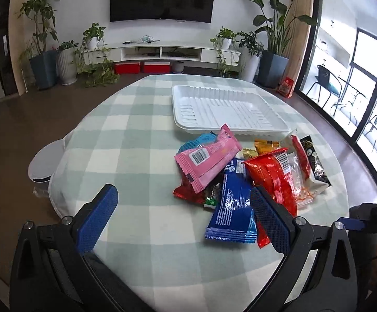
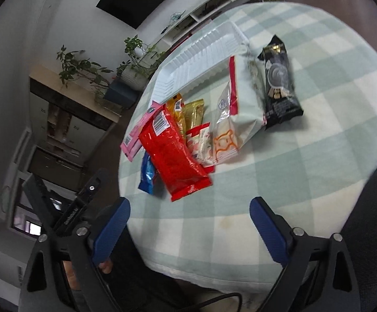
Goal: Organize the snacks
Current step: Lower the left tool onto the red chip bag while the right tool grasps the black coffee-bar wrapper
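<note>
Snack packets heaped on the checked bench point(image 1: 136, 135), just in front of the white tray point(image 1: 222, 106), which holds nothing; pink packet point(image 1: 206, 161) on top, blue packet point(image 1: 234, 205) and red packet point(image 1: 274, 179) nearest, black packet point(image 2: 279, 83) at the heap's far edge — poss. touching the white bag, hard to tell. Left hand-held gripper point(image 1: 185, 221) jaws wide apart, nothing between; right hand-held gripper point(image 2: 189, 223) jaws also apart, nothing gripped, short of the heap.
</note>
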`<control>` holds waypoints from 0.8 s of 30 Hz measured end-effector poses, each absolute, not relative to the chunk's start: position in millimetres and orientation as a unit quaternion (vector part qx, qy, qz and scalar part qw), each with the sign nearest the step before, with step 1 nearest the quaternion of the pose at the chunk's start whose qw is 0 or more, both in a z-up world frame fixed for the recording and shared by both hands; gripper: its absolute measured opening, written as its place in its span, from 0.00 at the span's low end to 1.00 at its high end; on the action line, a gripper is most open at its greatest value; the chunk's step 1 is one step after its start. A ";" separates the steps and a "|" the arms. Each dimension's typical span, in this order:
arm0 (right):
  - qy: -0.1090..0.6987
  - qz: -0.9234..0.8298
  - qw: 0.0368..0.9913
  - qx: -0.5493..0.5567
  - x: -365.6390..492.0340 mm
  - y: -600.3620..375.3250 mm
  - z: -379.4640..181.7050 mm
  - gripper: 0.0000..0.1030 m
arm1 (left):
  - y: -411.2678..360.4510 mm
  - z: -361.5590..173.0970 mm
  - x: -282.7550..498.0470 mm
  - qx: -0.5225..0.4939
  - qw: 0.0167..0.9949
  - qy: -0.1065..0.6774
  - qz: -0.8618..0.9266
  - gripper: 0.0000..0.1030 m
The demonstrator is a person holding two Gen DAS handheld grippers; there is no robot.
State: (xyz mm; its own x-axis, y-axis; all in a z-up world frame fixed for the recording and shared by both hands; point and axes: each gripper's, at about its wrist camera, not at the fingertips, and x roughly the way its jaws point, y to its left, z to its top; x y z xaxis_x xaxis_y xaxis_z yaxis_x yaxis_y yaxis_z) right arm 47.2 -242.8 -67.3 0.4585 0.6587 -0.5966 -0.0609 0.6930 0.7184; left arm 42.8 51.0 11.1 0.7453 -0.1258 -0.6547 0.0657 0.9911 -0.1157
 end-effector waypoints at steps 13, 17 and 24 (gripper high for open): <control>0.430 0.045 0.895 0.112 101.7 -284.1 -14.3 0.66 | -20.7 43.4 89.4 -0.024 0.923 0.342 -0.175 0.81; 0.459 0.045 0.882 0.092 130.1 -288.1 -28.6 0.51 | -79.5 43.5 122.2 -0.012 0.895 0.383 -0.226 0.56; 0.487 0.066 0.866 0.095 162.8 -274.8 -54.7 0.51 | -103.2 31.1 130.3 0.004 0.892 0.400 -0.209 0.56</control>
